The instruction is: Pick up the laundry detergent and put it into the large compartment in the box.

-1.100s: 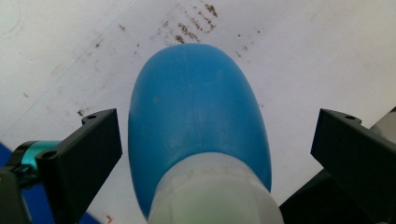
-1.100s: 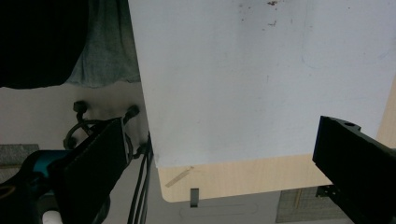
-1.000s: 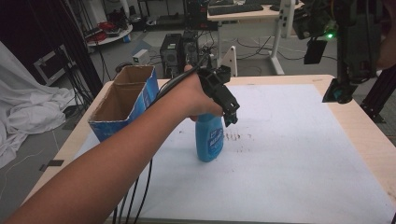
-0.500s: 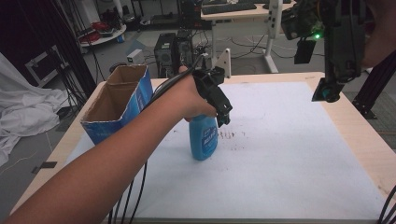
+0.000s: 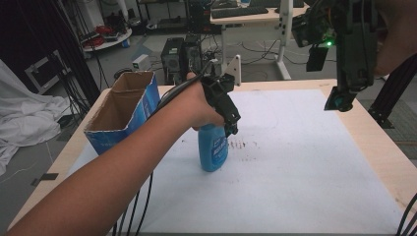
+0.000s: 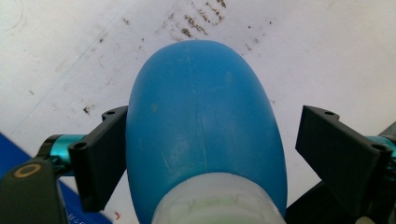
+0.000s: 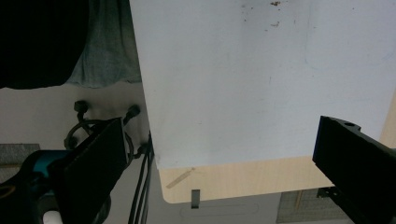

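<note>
blue bottle [image 5: 213,150] is stood upright mid-table on the white sheet [image 5: 295,172], straddled by the left gripper [image 6: 201,154], whose jaws are parted with a gap at one side; it could be tipped if closed off-centre. right gripper [image 7: 219,163] is held aloft, wide and empty.

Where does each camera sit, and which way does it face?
High view: above the person's side, facing forward and down on the table; forearm, left claw over the bottle, right claw raised.
Left gripper view: on the left claw, looking straight down on the bottle; both jaws apart, one touching.
Right gripper view: on the right claw, looking down at the table edge; jaws wide.
Shared: white sheet.
</note>
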The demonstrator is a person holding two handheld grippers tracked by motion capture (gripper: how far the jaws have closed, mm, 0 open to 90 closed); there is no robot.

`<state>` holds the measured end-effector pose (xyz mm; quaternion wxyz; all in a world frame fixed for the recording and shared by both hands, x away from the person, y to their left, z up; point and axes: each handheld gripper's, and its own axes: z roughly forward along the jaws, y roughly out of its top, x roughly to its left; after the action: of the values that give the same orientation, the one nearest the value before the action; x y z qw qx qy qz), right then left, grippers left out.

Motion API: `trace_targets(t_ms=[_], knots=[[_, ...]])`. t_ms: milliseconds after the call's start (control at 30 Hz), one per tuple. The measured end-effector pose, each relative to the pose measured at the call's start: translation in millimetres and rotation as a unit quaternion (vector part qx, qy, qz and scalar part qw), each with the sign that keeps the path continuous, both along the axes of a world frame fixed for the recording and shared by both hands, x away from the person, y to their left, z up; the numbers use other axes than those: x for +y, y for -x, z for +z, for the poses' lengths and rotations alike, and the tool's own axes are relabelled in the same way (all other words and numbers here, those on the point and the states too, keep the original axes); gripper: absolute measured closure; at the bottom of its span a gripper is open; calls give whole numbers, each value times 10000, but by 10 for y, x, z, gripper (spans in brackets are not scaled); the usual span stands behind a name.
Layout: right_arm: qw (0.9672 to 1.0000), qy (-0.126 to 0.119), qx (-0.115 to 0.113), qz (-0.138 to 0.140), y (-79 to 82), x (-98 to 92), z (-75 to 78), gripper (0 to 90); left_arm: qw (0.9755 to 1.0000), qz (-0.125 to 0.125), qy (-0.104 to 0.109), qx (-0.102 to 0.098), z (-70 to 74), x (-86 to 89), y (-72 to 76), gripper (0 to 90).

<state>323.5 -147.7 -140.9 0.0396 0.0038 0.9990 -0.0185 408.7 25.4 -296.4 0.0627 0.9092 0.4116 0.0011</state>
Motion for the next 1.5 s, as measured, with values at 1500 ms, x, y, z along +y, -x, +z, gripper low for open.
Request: trace_targets(t_ms=[1500], knots=[[10000, 25, -2, 31, -14, 29, -12, 22, 9994, -201, -282, -55, 4, -10, -30, 346]])
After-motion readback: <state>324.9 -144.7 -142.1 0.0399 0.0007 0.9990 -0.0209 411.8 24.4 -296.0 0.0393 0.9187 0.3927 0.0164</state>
